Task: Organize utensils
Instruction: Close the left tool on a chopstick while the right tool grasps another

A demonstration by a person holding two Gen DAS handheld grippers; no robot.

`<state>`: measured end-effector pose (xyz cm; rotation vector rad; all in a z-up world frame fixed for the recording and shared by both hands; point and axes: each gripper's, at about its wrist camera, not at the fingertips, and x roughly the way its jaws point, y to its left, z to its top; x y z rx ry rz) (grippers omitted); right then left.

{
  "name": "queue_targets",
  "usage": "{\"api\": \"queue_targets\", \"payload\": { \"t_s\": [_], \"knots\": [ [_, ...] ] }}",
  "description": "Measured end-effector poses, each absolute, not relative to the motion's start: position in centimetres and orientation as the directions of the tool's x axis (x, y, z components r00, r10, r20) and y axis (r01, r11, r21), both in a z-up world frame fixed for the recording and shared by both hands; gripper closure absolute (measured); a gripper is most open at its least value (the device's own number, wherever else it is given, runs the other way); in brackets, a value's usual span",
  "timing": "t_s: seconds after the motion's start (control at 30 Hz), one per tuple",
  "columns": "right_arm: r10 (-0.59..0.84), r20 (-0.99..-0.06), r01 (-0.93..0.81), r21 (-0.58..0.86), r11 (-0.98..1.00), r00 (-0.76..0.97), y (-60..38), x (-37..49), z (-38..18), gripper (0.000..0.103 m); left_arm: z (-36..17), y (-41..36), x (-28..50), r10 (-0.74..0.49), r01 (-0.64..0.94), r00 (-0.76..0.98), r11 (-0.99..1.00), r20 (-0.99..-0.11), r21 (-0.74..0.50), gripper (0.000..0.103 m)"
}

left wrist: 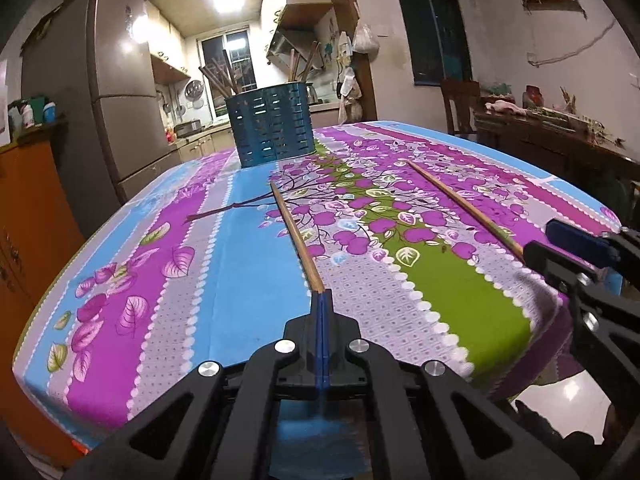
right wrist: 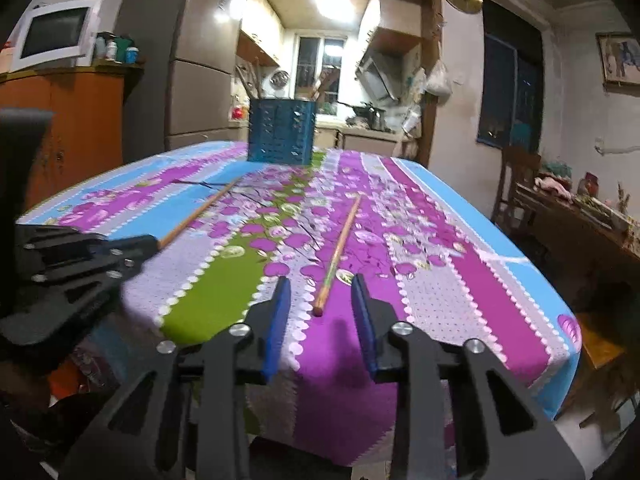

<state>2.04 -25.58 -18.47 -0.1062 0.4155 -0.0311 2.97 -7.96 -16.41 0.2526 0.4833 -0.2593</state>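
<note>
The left black two-finger gripper with blue pads (left wrist: 322, 300) has its jaws pressed together on the near end of a long wooden chopstick (left wrist: 295, 236), which lies on the flowered purple, blue and green tablecloth (left wrist: 224, 240) and points away toward the tall blue slotted utensil holder (left wrist: 270, 125) standing near the far edge of the table. Several more wooden sticks stand upright in that holder. The right black two-finger gripper with blue pads (right wrist: 322, 300) has its jaws apart, and the near end of a second wooden chopstick (right wrist: 340, 248) lies on the cloth between them, touching neither pad as far as the blurred view allows. The two chopsticks lie well apart, both roughly in line with the holder. Behind the table stand a grey refrigerator (left wrist: 116, 92) and an orange wooden cabinet (right wrist: 76, 124)
</note>
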Motion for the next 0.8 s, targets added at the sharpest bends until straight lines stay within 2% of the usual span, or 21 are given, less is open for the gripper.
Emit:
{"api": "queue_targets", "payload": {
  "t_s": [0.2, 0.4, 0.67, 0.8],
  "knots": [
    [-0.129, -0.395, 0.093, -0.110, 0.990, 0.910, -25.0, 2.8, -19.2, 0.089, -17.1, -8.4, 2.5, -0.174, 0.310, 0.881, 0.915, -0.441, 0.258, 0.101],
    [-0.169, -0.408, 0.130, -0.123, 0.984, 0.897, -24.3, 3.0, -19.2, 0.098, -17.4, -8.0, 2.3, -0.200, 0.323, 0.887, 0.913, -0.416, 0.250, 0.101],
    [-0.157, -0.424, 0.147, -0.055, 0.988, 0.892, -24.9, 2.8, -18.9, 0.098, -17.2, -7.4, 2.3, -0.234, 0.344, 0.884, 0.912, -0.405, 0.223, 0.102],
    [-0.150, -0.398, 0.135, -0.066, 0.989, 0.905, -25.1, 2.1, -17.8, 0.098, -16.0, -6.8, 1.4, -0.245, 0.336, 0.908, 0.910, -0.340, 0.244, 0.102]
  ]
}}
